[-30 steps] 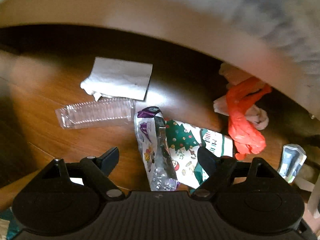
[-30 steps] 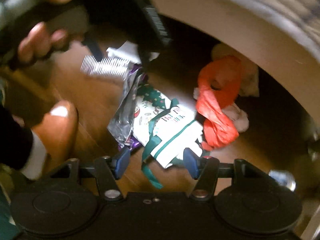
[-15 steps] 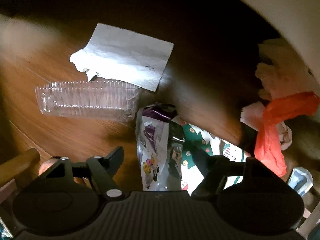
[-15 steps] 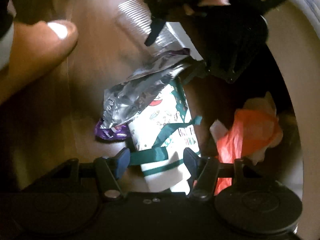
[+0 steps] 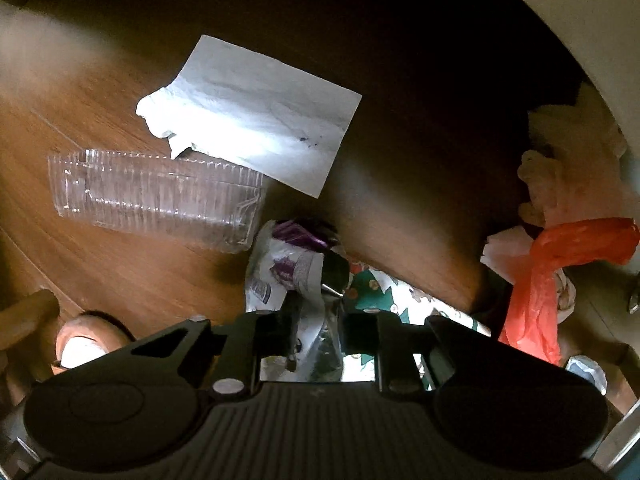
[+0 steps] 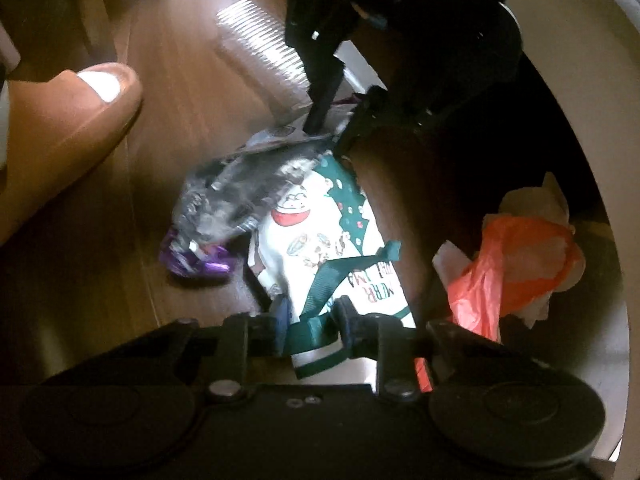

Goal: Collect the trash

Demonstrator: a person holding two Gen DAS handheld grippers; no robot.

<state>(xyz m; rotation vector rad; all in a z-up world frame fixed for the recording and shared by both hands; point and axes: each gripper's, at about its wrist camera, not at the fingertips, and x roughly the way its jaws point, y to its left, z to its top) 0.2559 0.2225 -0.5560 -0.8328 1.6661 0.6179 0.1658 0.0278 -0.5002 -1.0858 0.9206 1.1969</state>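
Trash lies scattered on the wooden floor [image 5: 120, 272] in the left wrist view; the left tongs [image 5: 316, 332] are drawn in on the silvery snack wrapper [image 5: 280, 276], its crinkled foil pinched between the two black fingers [image 5: 280, 332]; the wrapper's purple end [image 5: 300, 234] points away from the camera; just beside it, to the right, sits the Christmas-print gift bag [image 5: 372, 292], partly under the wrapper; a clear ribbed plastic container [image 5: 156, 196] lies on its side to the upper left, touching a white paper napkin [image 5: 256, 120] beyond it; an orange plastic bag [image 5: 552, 272] is bunched with pale tissue at the right edge, near a curved pale wall [image 5: 592, 20]; a toe with white polish [image 5: 84, 344] shows at lower left.

Seen from the right wrist, the right tongs [image 6: 310, 326] are closed on the green ribbon handle [image 6: 316, 322] of the gift bag [image 6: 320, 240], which rests on the floor [image 6: 100, 260]; the snack wrapper [image 6: 240, 192] overlaps the bag's left side, its far end clamped by the left tongs [image 6: 332, 128] reaching down from above; the clear container [image 6: 264, 52] lies farther off behind them, blurred; the orange bag [image 6: 500, 276] is heaped with crumpled tissue to the right, apart from the gift bag; a foot [image 6: 68, 120] fills the left edge.
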